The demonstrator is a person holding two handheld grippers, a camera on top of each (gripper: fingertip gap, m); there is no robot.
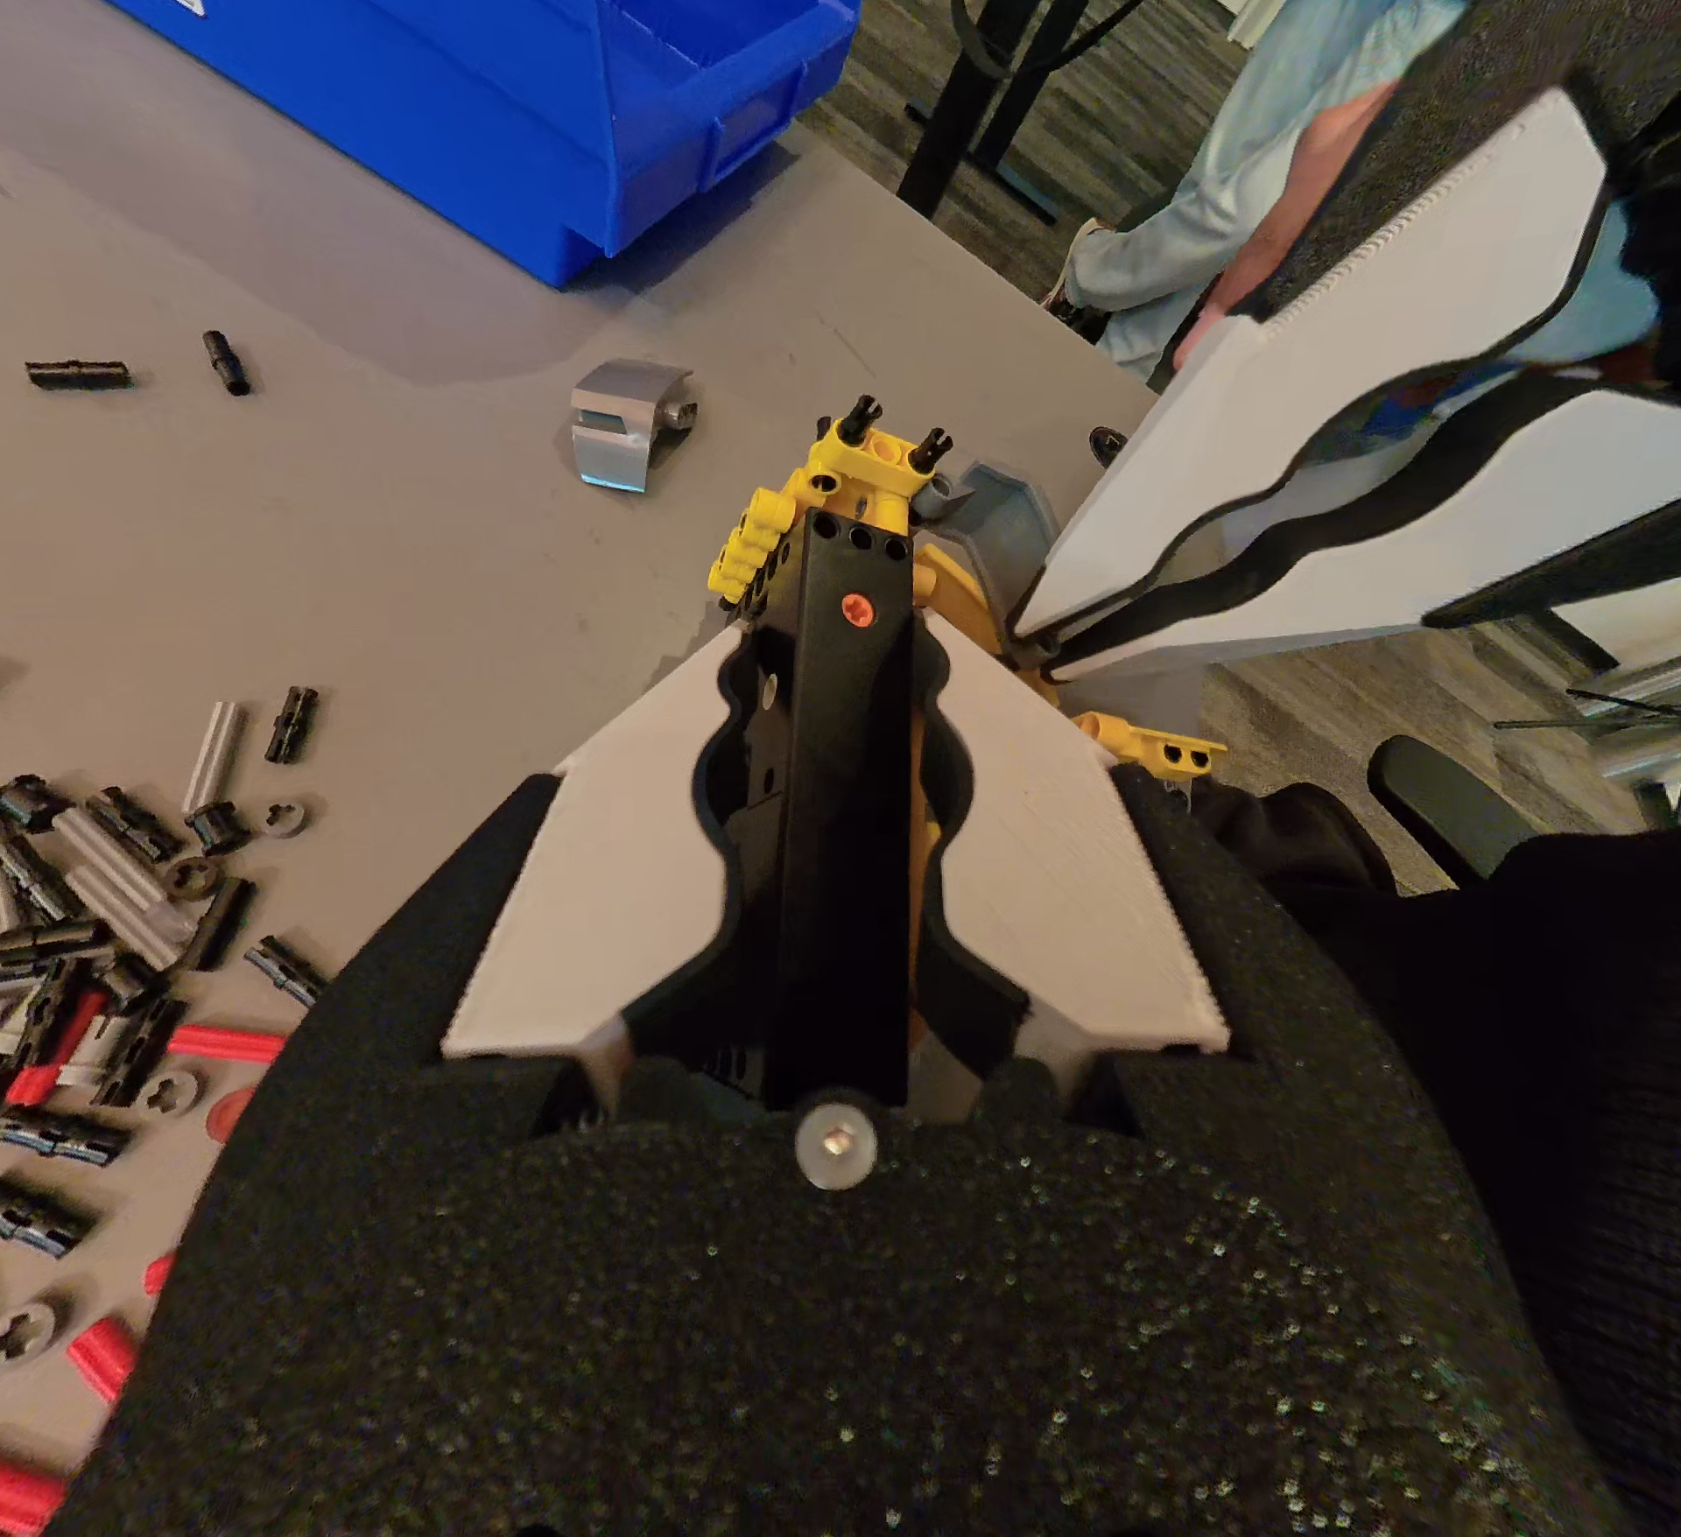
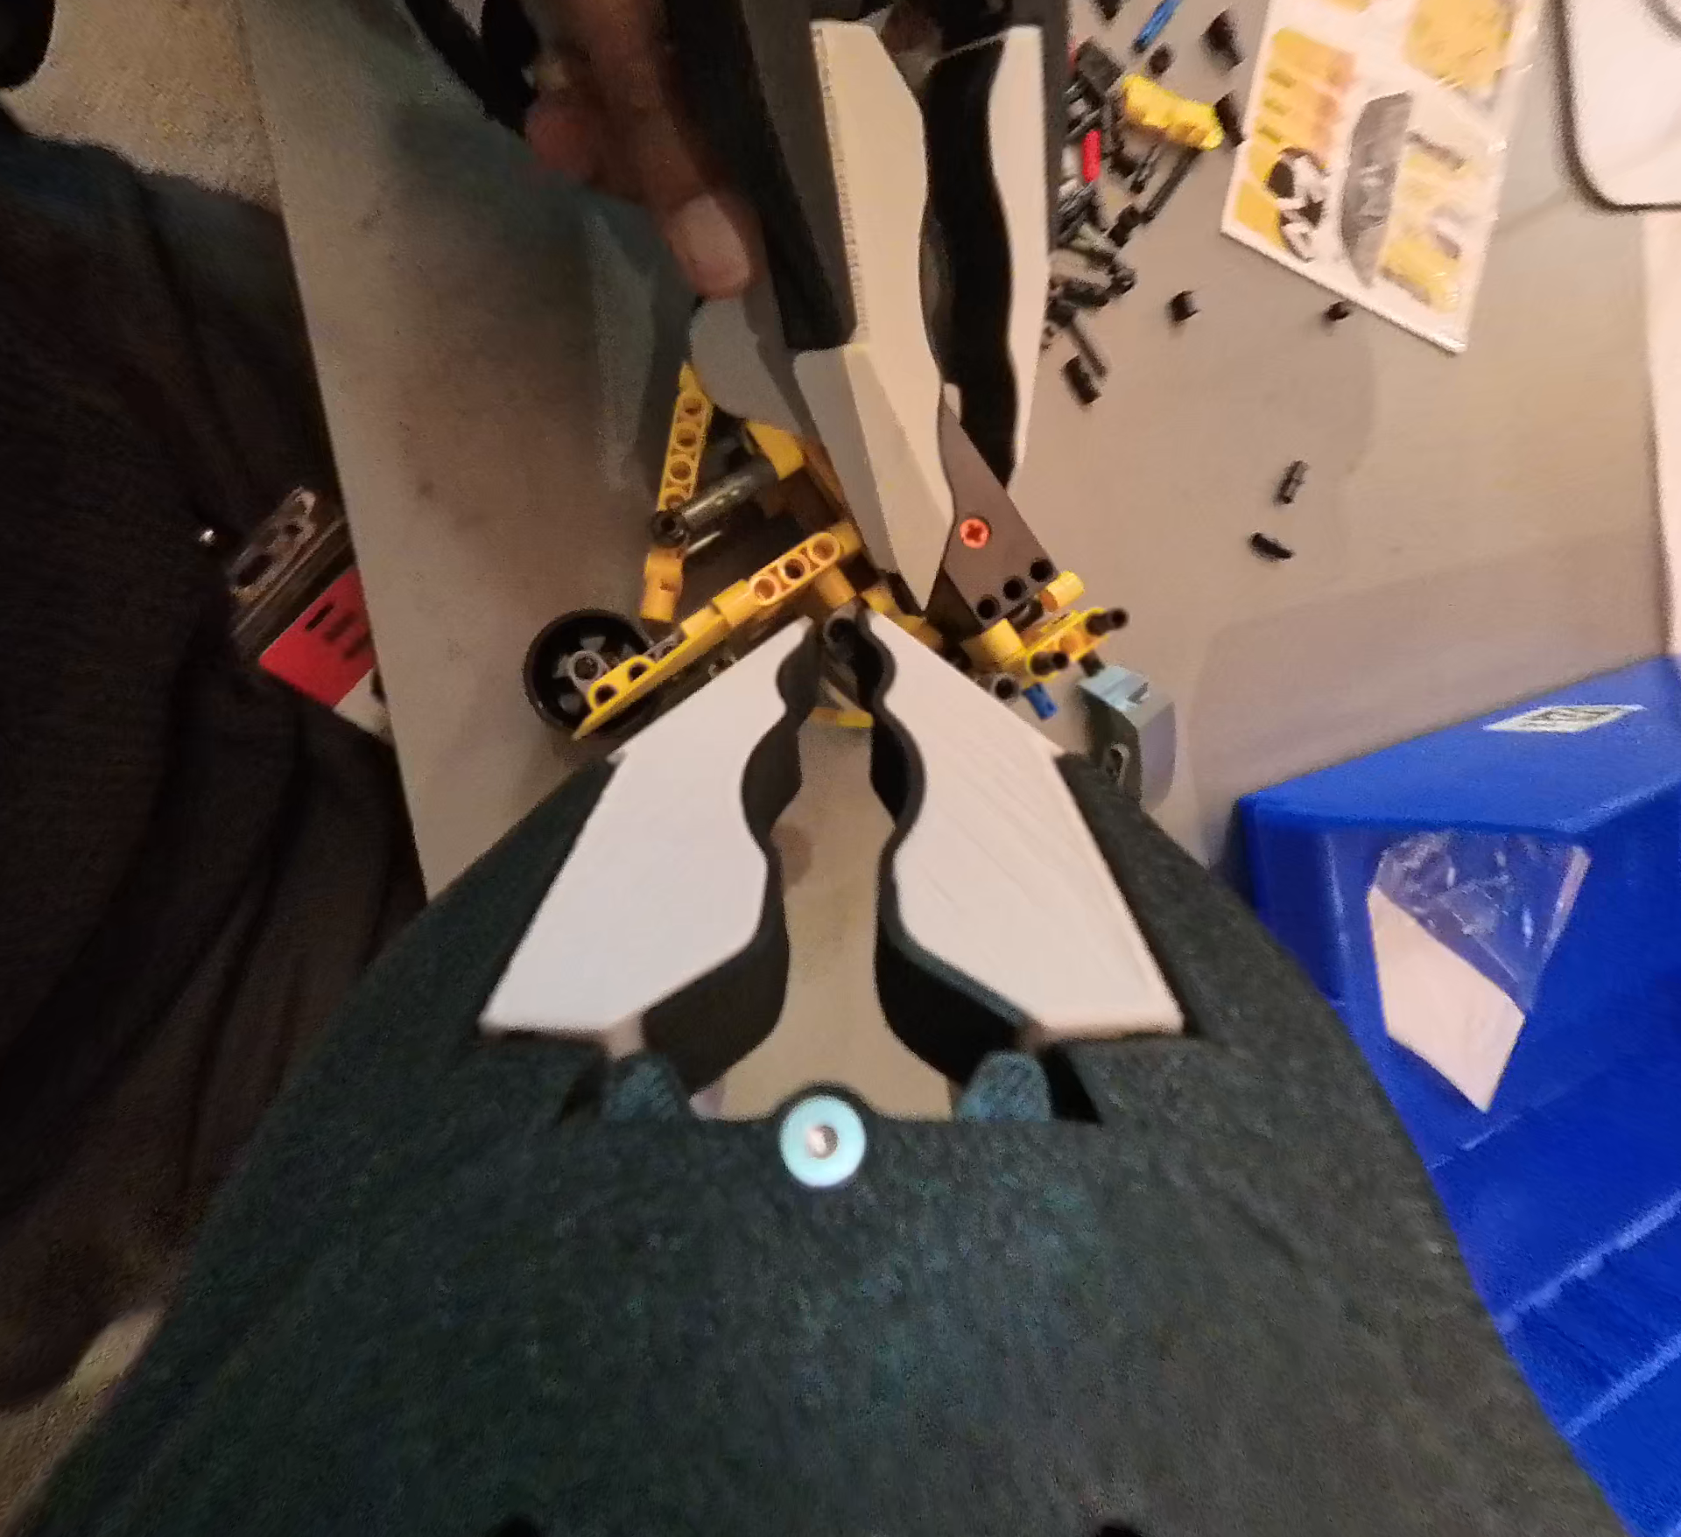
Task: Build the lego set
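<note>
Black beam (image 1: 846, 766) clamped in left tool (image 1: 832, 657) — right tool (image 2: 837, 648) nipping yellow frame (image 2: 728, 629).

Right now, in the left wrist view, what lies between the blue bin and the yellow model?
In the left wrist view, one light grey curved piece lies on the grey table between blue bin and yellow model.

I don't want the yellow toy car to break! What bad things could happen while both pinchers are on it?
The left gripper clamps only the black block of the yellow model, so a twist might pop pieces apart. The right gripper is nearly shut around a small part low on the model; pulling could tear it loose. The model hangs at the table edge, so dropped bits could fall to the floor.
</note>
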